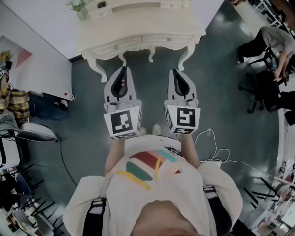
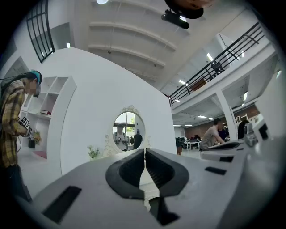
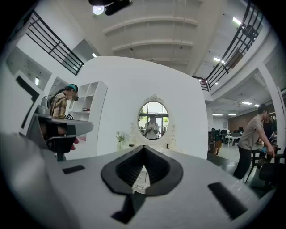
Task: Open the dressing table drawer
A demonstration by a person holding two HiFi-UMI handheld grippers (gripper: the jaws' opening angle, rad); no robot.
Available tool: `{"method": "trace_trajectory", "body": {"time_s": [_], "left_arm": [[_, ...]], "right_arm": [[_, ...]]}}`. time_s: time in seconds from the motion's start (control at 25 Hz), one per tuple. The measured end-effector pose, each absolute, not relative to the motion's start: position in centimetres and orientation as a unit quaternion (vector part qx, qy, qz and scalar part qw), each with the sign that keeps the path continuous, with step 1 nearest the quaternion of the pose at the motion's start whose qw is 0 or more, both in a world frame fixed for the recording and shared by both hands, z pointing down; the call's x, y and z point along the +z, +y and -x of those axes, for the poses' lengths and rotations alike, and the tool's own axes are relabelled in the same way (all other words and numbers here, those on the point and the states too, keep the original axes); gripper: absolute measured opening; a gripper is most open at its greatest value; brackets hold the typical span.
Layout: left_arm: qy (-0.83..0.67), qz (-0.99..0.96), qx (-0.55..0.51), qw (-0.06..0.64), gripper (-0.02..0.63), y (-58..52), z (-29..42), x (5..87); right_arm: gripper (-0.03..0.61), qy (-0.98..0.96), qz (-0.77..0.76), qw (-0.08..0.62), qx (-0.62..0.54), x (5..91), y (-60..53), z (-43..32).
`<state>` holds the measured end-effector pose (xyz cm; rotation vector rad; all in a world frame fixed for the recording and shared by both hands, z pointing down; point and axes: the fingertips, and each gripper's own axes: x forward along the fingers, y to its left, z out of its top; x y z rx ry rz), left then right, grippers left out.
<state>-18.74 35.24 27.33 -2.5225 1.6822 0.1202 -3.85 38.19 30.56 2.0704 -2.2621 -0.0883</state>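
Note:
A cream dressing table (image 1: 138,27) with curved legs stands against the white wall at the top of the head view. Its front holds shut drawers (image 1: 140,42) with small knobs. My left gripper (image 1: 123,70) and right gripper (image 1: 177,72) hang side by side just short of the table's front, both shut and empty. In the left gripper view the left gripper (image 2: 145,153) has its jaws pressed together, below the oval mirror (image 2: 128,130). The right gripper (image 3: 144,148) is also shut, with the mirror (image 3: 153,120) above it.
A small plant in a vase (image 1: 79,6) stands on the table's left corner. A person in a plaid shirt (image 1: 11,99) and an office chair (image 1: 27,131) are at the left. A seated person (image 1: 272,41) and chairs are at the right. A white cable (image 1: 216,154) lies on the floor.

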Motion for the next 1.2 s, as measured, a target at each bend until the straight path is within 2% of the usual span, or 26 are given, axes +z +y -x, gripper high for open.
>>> {"method": "trace_trajectory", "body": {"time_s": [0.56, 0.8, 1.2], "left_arm": [[0.558, 0.829, 0.033, 0.039, 0.011, 34.1, 17.5, 27.8], [0.564, 0.825, 0.015, 0.032, 0.011, 34.1, 16.8, 28.9], [0.597, 0.799, 0.054, 0.038, 0.011, 33.3, 16.2, 28.2]], "right_arm": [[0.000, -0.740, -0.671, 0.043, -0.023, 31.2, 37.0, 2.6], [0.000, -0.753, -0.658, 0.020, -0.005, 31.6, 36.6, 2.0], [0.000, -0.772, -0.635, 0.013, -0.013, 32.4, 36.9, -0.8]]}}
